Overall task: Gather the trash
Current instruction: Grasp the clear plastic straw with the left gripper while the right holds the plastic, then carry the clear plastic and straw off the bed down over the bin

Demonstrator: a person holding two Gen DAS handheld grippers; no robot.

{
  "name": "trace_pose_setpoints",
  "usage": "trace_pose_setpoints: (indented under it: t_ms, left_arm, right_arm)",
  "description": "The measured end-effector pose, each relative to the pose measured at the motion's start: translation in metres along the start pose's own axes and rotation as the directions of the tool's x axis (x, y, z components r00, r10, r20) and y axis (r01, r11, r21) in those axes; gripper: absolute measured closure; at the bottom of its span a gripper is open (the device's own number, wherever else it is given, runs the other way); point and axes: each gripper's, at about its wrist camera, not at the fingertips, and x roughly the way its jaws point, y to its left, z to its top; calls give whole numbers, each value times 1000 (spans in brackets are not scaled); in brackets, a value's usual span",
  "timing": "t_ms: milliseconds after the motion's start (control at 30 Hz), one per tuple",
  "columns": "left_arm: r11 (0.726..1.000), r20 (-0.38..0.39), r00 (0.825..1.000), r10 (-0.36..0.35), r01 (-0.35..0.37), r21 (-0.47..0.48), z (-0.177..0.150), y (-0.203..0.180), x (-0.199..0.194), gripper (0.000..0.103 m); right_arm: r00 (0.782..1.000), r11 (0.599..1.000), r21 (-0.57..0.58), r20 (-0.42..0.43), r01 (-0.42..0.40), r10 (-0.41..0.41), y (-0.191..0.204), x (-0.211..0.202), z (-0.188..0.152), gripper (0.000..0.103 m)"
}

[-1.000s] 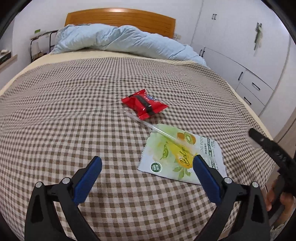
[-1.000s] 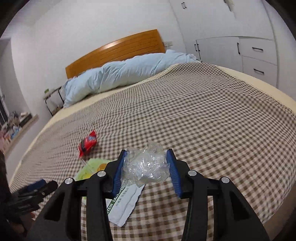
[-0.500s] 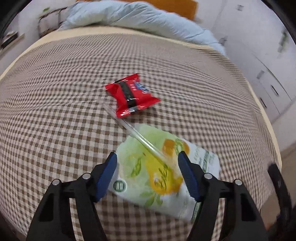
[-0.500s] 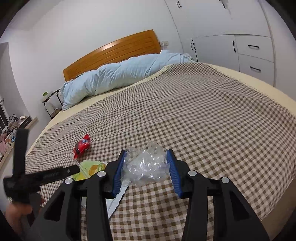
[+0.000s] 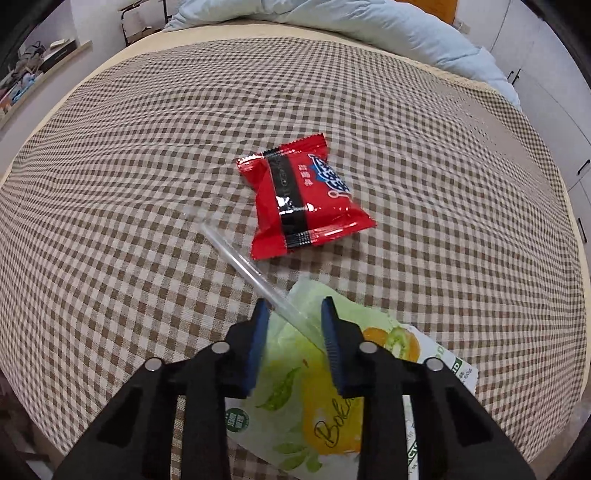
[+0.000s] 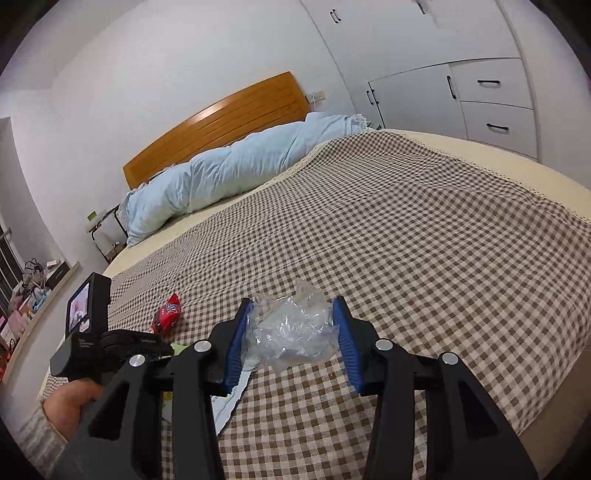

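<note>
A clear plastic straw (image 5: 240,264) lies slanted on the checked bed cover (image 5: 110,184), its near end resting on a green and white food pouch (image 5: 314,398). My left gripper (image 5: 294,308) points steeply down over that end. Its jaws are closing with the straw between them, and the pads stand apart from it. A red snack wrapper (image 5: 303,195) lies just beyond. My right gripper (image 6: 291,306) hovers over the bed, shut on a crumpled clear plastic wrap (image 6: 291,328). The red snack wrapper (image 6: 168,314) shows again at its left.
A light blue duvet (image 5: 369,29) is bunched along the wooden headboard (image 6: 218,129). White cupboards and drawers (image 6: 480,103) stand past the bed's right side. A cluttered ledge (image 6: 33,295) runs at the left. A person's hand (image 6: 70,402) holds the left tool.
My left gripper moved forward and tipped down over the pouch, and its jaws narrowed from wide open to around the straw's end. The right gripper drifted sideways, still holding the plastic wrap.
</note>
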Motion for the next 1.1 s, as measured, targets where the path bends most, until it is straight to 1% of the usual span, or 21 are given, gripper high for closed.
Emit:
trace_pose_setpoints:
  t_ms: [33, 133, 267, 300, 400, 500, 600, 800, 900, 1100]
  left_arm:
    - [1000, 0, 1000, 8, -8, 8, -1, 0, 1, 80]
    - [1000, 4, 1000, -5, 5, 22, -1, 5, 2, 82]
    - [997, 26, 1000, -11, 9, 76, -2, 2, -1, 93]
    - [996, 31, 999, -12, 9, 89, -4, 0, -3, 93]
    - [993, 46, 998, -37, 32, 115, -5, 1, -9, 96]
    - [989, 69, 995, -68, 58, 139, -2, 3, -17, 100]
    - [984, 87, 992, -90, 75, 162, -1, 7, -28, 101]
    - [978, 112, 989, -99, 76, 196, -4, 7, -41, 101]
    - [975, 118, 986, -116, 90, 206, -6, 9, -47, 101]
    - [961, 147, 977, -156, 115, 253, -21, 10, -71, 101]
  right_arm:
    - [1000, 1000, 2, 1, -1, 1, -1, 0, 1, 59]
    - [1000, 1000, 7, 7, -3, 3, -2, -3, 1, 59]
    - [1000, 1000, 7, 11, -1, 1, -2, -5, 1, 59]
    - [1000, 1000, 7, 11, 0, 0, -2, -5, 1, 59]
    - [1000, 1000, 9, 11, -1, 0, -1, -4, 0, 59]
    - [1000, 1000, 5, 8, -1, 1, 0, -2, 0, 59]
    - [1000, 1000, -4, 3, -3, 3, 2, 1, -1, 59]
    - [1000, 1000, -19, -1, 4, -4, 6, 3, -3, 59]
    - [1000, 999, -33, 2, 16, -16, 9, 2, -5, 59]
    - [999, 997, -63, 13, 47, -47, 11, -1, -8, 59]
